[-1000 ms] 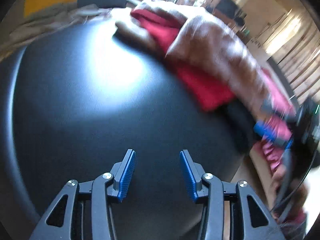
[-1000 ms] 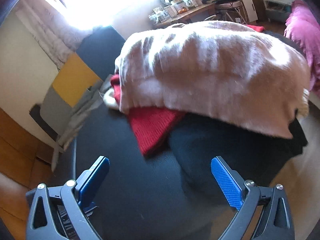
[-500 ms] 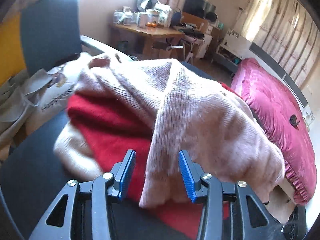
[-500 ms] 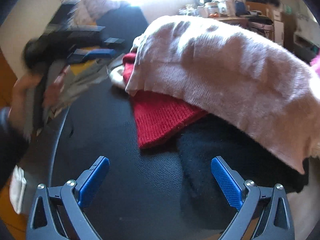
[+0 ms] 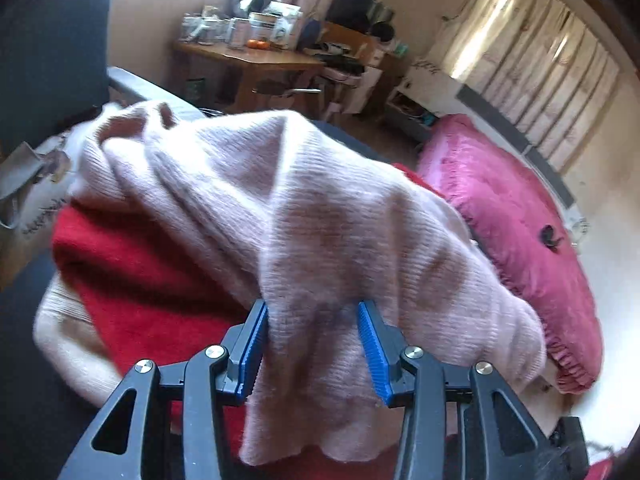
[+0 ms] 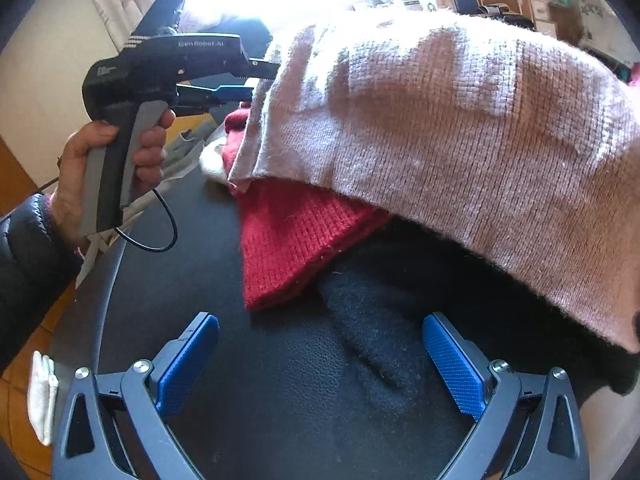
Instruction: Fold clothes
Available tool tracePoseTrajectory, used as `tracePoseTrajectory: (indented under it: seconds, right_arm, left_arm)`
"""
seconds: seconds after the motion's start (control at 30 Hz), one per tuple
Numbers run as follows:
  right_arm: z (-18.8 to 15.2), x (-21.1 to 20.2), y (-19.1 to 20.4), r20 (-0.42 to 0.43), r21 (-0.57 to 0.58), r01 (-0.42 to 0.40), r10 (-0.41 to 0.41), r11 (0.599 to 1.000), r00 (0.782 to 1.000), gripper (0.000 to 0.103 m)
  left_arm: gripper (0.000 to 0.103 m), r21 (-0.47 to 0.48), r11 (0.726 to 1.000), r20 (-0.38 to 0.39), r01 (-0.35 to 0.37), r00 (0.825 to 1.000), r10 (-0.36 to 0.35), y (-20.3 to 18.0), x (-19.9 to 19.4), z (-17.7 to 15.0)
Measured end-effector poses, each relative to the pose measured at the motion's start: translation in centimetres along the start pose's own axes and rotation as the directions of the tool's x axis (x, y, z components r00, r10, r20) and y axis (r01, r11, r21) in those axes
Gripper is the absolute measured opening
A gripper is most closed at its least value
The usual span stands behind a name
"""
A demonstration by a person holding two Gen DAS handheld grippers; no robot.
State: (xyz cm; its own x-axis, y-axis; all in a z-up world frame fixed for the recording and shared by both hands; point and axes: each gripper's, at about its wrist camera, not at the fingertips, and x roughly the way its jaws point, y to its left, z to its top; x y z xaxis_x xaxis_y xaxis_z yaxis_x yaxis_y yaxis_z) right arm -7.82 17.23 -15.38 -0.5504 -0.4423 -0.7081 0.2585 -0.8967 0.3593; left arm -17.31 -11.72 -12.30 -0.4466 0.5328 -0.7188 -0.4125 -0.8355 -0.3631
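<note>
A pale pink knit sweater (image 5: pixel 320 220) lies on top of a heap, over a red sweater (image 5: pixel 140 280) and a cream garment (image 5: pixel 64 332). My left gripper (image 5: pixel 312 344) has a bunched fold of the pink sweater between its blue pads; its jaws are closing and both pads touch the cloth. The right wrist view shows the left gripper (image 6: pixel 256 78) from the side at the pink sweater's (image 6: pixel 440 120) left edge, held by a person's hand (image 6: pixel 100 160). My right gripper (image 6: pixel 320 360) stands wide open over a black garment (image 6: pixel 400 300), beside the red sweater (image 6: pixel 292 240).
The heap rests on a black leather surface (image 6: pixel 180 260) with a rounded edge. A magenta cushion (image 5: pixel 512 220) lies on the floor to the right, a cluttered wooden desk (image 5: pixel 256 56) stands behind, a grey bag (image 5: pixel 24 176) at left. White cloth (image 6: pixel 42 396) lies on the floor.
My left gripper swung from the bare black surface onto the heap and its jaws narrowed around a fold of the pink sweater. The right gripper sank slightly, still open.
</note>
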Motion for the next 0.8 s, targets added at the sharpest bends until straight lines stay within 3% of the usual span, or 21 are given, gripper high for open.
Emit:
tracePoseTrajectory:
  seconds: [0.03,0.17,0.3,0.47,0.57,0.67,0.8]
  right_arm:
    - [-0.2,-0.3,0.0,0.002,-0.004,0.006,-0.006,1.0,1.0,0.103]
    - [-0.6,-0.5,0.2,0.002,-0.018,0.032,-0.032,0.999,0.999,0.103]
    - [-1.0,-1.2,0.4,-0.007,-0.011,0.049,-0.049,0.999,0.999,0.103]
    - [-1.5,-2.4,1.0,-0.027,0.027,0.048,-0.048,0.998,0.999,0.103]
    - [-1.3,-2.7,1.8,-0.032,0.039,0.038,-0.037,0.999,0.999,0.103]
    - [-2.4,-4.2,3.0,-0.035,0.053,-0.001,0.003,0.999,0.999,0.103]
    - [-4.6,-5.4,6.5,-0.081,0.033,-0.093,0.095,0.995,0.992,0.103]
  left_arm:
    - [0.007,-0.001,1.0,-0.007,0.001,1.0,-0.001,0.2,-0.2,-0.6]
    - [0.006,-0.039,0.999,0.001,-0.034,0.999,0.034,0.9,-3.1,-3.6]
    - [0.006,-0.152,0.988,0.084,0.023,0.996,-0.011,4.0,-9.6,-7.5]
    - [0.005,-0.255,0.963,0.228,0.083,0.973,-0.024,9.0,-21.5,-17.0]
    - [0.005,-0.306,0.948,0.284,0.085,0.959,0.006,10.5,-27.8,-23.4]
    - [0.003,-0.367,0.927,0.291,0.078,0.956,0.035,11.3,-32.2,-28.7]
    - [0.003,-0.43,0.902,0.235,0.027,0.968,0.083,12.6,-33.9,-36.4]
